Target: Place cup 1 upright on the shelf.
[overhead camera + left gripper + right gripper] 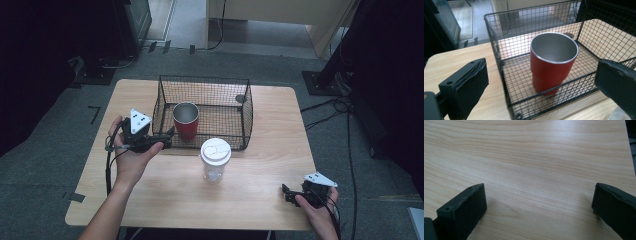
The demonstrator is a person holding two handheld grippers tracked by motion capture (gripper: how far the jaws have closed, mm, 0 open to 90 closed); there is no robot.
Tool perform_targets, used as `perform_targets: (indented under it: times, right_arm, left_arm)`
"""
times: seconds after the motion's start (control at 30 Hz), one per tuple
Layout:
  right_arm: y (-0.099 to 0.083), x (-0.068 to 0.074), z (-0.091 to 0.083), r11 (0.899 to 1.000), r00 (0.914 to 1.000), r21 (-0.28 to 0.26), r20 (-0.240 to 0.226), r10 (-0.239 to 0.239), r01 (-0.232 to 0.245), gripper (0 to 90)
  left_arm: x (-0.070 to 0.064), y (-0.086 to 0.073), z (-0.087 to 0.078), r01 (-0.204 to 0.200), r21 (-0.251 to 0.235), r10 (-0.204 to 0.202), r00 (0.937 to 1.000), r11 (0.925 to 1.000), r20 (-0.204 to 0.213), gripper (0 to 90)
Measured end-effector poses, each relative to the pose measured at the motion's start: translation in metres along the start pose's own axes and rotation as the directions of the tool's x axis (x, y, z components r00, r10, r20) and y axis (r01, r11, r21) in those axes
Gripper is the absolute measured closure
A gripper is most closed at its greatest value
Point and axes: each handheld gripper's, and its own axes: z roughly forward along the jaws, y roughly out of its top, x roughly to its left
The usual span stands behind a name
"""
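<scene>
Your left gripper (pixel 169 136) is hovering just outside the front-left corner of the wire basket (pixel 247 107), its fingers (pixel 471 86) spreading wide with nothing between them. The red tumbler (pixel 551 63) they are facing is standing upright inside the basket, near its left front corner, long axis vertical and open steel mouth pointing straight up. In the left gripper view the basket's mesh is crossing in front of the tumbler's lower half, so its base is hard to make out, and the right finger is running off the frame's edge. Just in front of the basket on the desk (pixel 260 195), a clear cup with a white lid (pixel 215 160) is standing upright too, apart from the wire; in the left gripper view a blurred sliver of it is showing at the bottom right corner. Your right gripper (pixel 286 192) is resting low at the desk's near right corner, well apart from everything, its fingers (pixel 464 210) also gaping open over bare wood. A small dark round thing is lying in the basket's far right corner, too small to identify.
</scene>
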Motion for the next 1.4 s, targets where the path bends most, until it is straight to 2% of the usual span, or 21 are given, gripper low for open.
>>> perform_targets:
  times: [0.2, 0.83, 1.1, 1.4]
  right_arm:
    - [0.0, 0.0, 0.0, 1.0, 1.0, 0.001, 0.0, 0.0, 0.0, 0.0]
    - [0.0, 0.0, 0.0, 1.0, 1.0, 0.001, 0.005, 0.003, -0.003, 0.0]
    - [0.0, 0.0, 0.0, 1.0, 1.0, 0.001, 0.006, 0.004, -0.004, 0.0]
    - [0.0, -0.001, 0.0, 1.0, 0.9997, 0.002, 0.021, 0.016, -0.016, 0.0]
  left_arm:
    - [0.012, -0.015, -0.008, 0.012, 0.0, -0.011, 0.9997, 0.9999, -0.021, 0.0]
    - [0.044, -0.074, -0.019, 0.064, 0.056, -0.06, 0.9962, 0.9964, -0.062, 0.0]
    - [0.054, -0.102, -0.022, 0.088, 0.093, -0.081, 0.9934, 0.9918, -0.082, 0.0]
    - [0.066, -0.135, -0.026, 0.119, 0.14, -0.104, 0.9887, 0.983, -0.108, 0.0]
